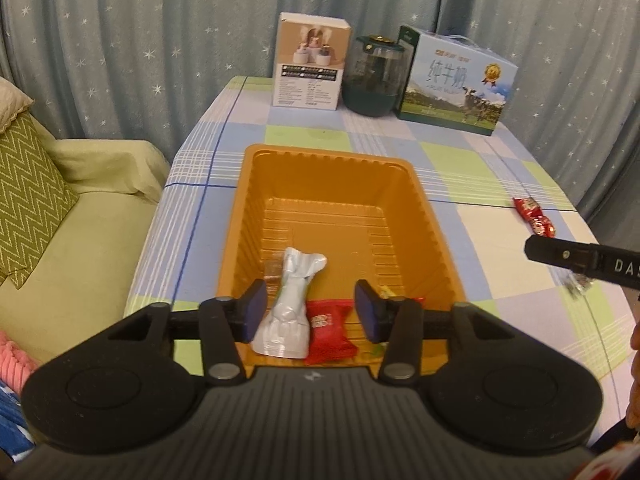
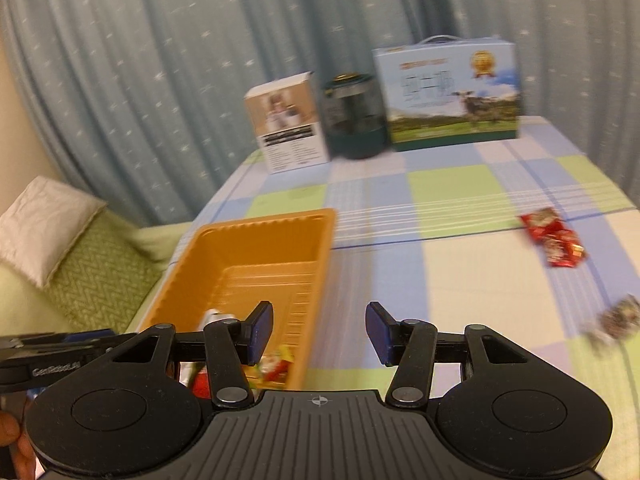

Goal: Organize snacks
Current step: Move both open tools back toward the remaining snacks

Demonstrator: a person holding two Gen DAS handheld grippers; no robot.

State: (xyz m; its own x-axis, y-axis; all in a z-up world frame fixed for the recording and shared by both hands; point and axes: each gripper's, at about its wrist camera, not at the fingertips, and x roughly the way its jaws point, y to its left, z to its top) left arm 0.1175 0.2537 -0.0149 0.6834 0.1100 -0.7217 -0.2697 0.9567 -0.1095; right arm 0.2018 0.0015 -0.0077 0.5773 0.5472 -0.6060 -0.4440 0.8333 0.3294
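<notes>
Red foil-wrapped snacks (image 2: 554,240) lie loose right of the orange plastic tray (image 2: 256,256); our right gripper (image 2: 320,332), wide open and empty, should straddle one squarely; left gripper (image 1: 310,312) hovers open, empty.

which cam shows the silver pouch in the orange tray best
The left wrist view. There the silver pouch lies sharp and nearly whole at the near end of the orange tray, beside a red packet. In the right wrist view only a blurred white tip shows behind the right gripper.
</notes>
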